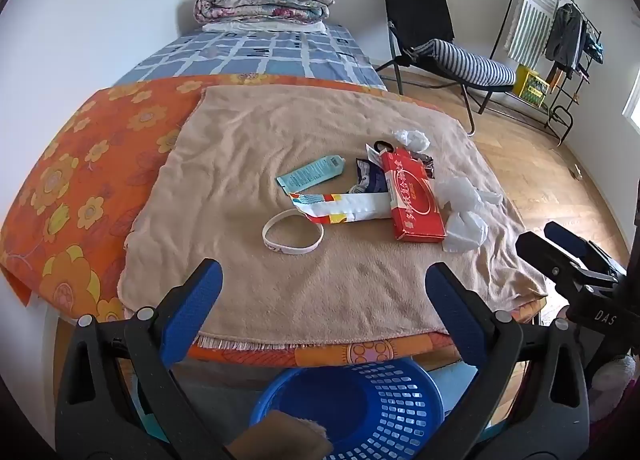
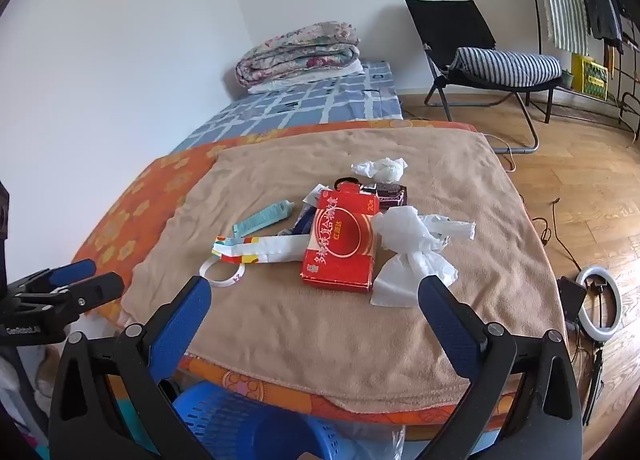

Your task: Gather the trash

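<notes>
Both the left gripper [image 1: 323,280] and the right gripper [image 2: 315,294] are hovering with jaws spread wide, gripping and touching nothing. Ahead of them the trash is lying untouched on the tan towel [image 1: 248,148]: a red box [image 2: 340,248], crumpled tissues [image 2: 416,256], a wrapper [image 1: 344,208], a tube [image 1: 312,174] and a white band [image 1: 292,235]. Collection seems barely begun, with the blue basket [image 1: 400,408] waiting below the bed's edge, apparently holding almost nothing.

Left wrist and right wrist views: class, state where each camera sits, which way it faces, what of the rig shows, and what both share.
Left wrist: on the left hand-held gripper, facing the bed over the basket; the right hand-held gripper shows at the right edge.
Right wrist: on the right hand-held gripper, facing the bed; the left one shows at the left edge.
Shared: red box, tissues, towel.
</notes>
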Motion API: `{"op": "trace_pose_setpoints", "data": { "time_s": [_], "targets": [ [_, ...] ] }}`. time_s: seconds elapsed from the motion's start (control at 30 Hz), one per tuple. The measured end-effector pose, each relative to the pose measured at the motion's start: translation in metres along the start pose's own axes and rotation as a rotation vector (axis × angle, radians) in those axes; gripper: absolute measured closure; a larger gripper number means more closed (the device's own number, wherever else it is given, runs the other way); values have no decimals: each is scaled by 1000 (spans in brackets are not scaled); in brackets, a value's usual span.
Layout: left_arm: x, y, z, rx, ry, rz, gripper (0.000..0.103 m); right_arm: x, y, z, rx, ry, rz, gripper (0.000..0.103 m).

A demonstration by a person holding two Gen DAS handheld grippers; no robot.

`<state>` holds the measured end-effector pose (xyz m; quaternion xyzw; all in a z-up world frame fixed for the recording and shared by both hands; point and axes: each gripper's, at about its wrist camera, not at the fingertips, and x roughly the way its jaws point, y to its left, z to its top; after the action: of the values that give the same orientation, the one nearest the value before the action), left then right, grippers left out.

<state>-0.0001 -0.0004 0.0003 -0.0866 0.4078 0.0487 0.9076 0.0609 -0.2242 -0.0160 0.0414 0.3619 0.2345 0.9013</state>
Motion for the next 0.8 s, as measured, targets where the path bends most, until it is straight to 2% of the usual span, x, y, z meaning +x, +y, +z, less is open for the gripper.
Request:
{"op": "trace_pose_setpoints", "data": {
  "time_s": [0.8],
  "targets": [
    [2,0,1,-4,3,-2,0,5,-2,-3,-3,25,-37,0]
  ]
}}
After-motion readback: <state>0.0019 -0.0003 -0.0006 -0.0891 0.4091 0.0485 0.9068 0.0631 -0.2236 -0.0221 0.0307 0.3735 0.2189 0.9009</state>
